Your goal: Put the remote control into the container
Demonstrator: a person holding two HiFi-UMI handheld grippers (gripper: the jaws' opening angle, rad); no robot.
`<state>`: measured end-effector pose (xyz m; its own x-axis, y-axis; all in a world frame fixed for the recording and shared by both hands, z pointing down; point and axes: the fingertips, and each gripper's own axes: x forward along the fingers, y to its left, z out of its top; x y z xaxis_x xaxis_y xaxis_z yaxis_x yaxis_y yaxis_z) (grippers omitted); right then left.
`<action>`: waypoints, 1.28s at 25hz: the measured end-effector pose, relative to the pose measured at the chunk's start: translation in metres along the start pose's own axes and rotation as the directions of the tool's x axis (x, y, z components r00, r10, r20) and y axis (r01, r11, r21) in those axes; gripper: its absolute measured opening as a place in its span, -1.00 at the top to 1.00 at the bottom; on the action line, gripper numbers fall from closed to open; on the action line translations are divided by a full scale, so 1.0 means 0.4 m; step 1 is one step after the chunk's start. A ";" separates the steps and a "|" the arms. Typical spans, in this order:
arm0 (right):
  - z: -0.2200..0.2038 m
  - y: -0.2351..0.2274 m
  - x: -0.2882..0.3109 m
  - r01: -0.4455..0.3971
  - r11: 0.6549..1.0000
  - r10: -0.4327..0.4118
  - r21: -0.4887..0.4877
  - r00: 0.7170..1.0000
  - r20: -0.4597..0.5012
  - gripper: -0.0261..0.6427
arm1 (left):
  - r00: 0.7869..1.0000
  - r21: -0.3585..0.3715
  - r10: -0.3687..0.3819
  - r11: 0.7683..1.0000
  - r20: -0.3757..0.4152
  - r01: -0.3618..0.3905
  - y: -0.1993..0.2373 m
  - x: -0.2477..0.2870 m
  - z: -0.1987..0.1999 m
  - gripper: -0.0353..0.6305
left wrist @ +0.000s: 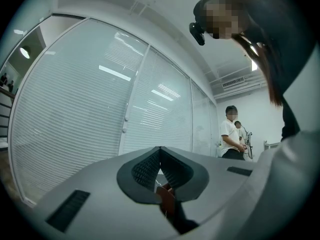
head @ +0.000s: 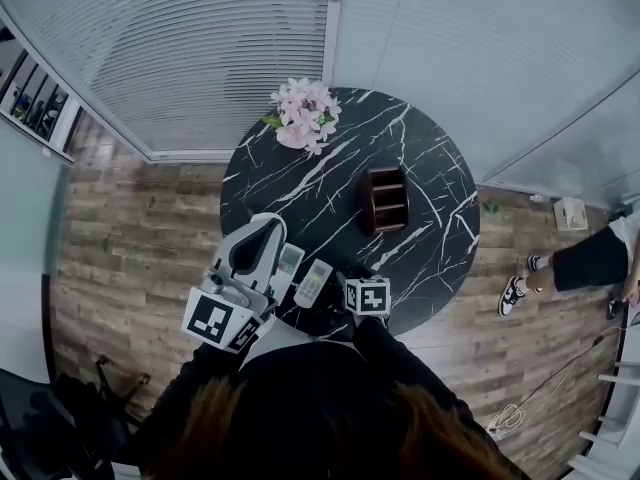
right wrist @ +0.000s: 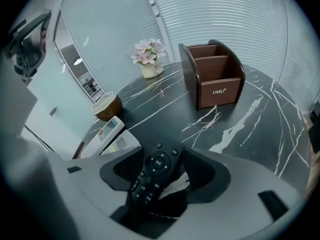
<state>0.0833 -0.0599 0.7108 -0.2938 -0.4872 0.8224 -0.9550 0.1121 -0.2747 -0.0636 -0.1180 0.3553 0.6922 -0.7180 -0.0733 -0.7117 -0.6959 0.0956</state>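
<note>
A black remote control (right wrist: pixel 152 176) lies on the dark marble table (right wrist: pixel 260 119), near its front edge. My right gripper (right wrist: pixel 162 165) stands open around it, one pad on each side, and marble shows between the remote and the right-hand pad. In the head view only that gripper's marker cube (head: pixel 367 296) shows plainly. The brown wooden container (right wrist: pixel 212 74) with open compartments stands further in, at the table's middle (head: pixel 386 198). My left gripper (head: pixel 271 222) hovers over the table's left front, shut with nothing in it (left wrist: pixel 160 153), pointing level at the window blinds.
Two white remotes (head: pixel 290 261) (head: pixel 313 283) lie side by side at the front left, seen also in the right gripper view (right wrist: pixel 107 130). A brown cup (right wrist: pixel 106 106) stands behind them. A pot of pink flowers (head: pixel 303 115) is at the far left. A person (head: pixel 590 258) stands to the right.
</note>
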 end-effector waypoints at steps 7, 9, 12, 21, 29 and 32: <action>0.002 -0.002 0.010 0.092 0.981 -0.101 -0.169 0.994 -0.047 0.19 | 1.000 -0.006 0.023 1.000 -0.010 -0.023 0.009 -0.023 -0.009 0.87; -0.001 -0.010 0.011 0.101 0.977 -0.112 -0.189 0.993 -0.044 0.22 | 1.000 -0.009 0.024 1.000 -0.011 -0.024 0.008 -0.025 -0.013 0.87; -0.003 -0.022 0.010 0.074 0.984 -0.078 -0.165 0.997 -0.017 0.37 | 1.000 -0.009 0.019 1.000 -0.009 -0.019 0.004 -0.024 -0.014 0.87; 0.022 -0.020 -0.027 -0.058 0.996 0.062 -0.062 0.996 0.062 0.70 | 1.000 -0.007 0.011 1.000 -0.004 -0.011 -0.003 -0.018 -0.007 0.87; 0.070 0.009 -0.118 -0.292 0.956 0.295 -0.038 0.946 0.137 0.71 | 1.000 -0.007 0.012 1.000 -0.003 -0.012 -0.007 -0.025 -0.002 0.87; 0.100 0.007 -0.159 -0.344 0.935 0.354 -0.088 0.924 0.146 0.72 | 1.000 -0.006 0.014 1.000 -0.004 -0.014 -0.008 -0.031 -0.001 0.87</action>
<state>0.1012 -0.0633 0.6378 -0.6032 -0.5370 0.5898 -0.7953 0.3486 -0.4959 -0.0697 -0.1068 0.3564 0.6826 -0.7275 -0.0684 -0.7206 -0.6857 0.1023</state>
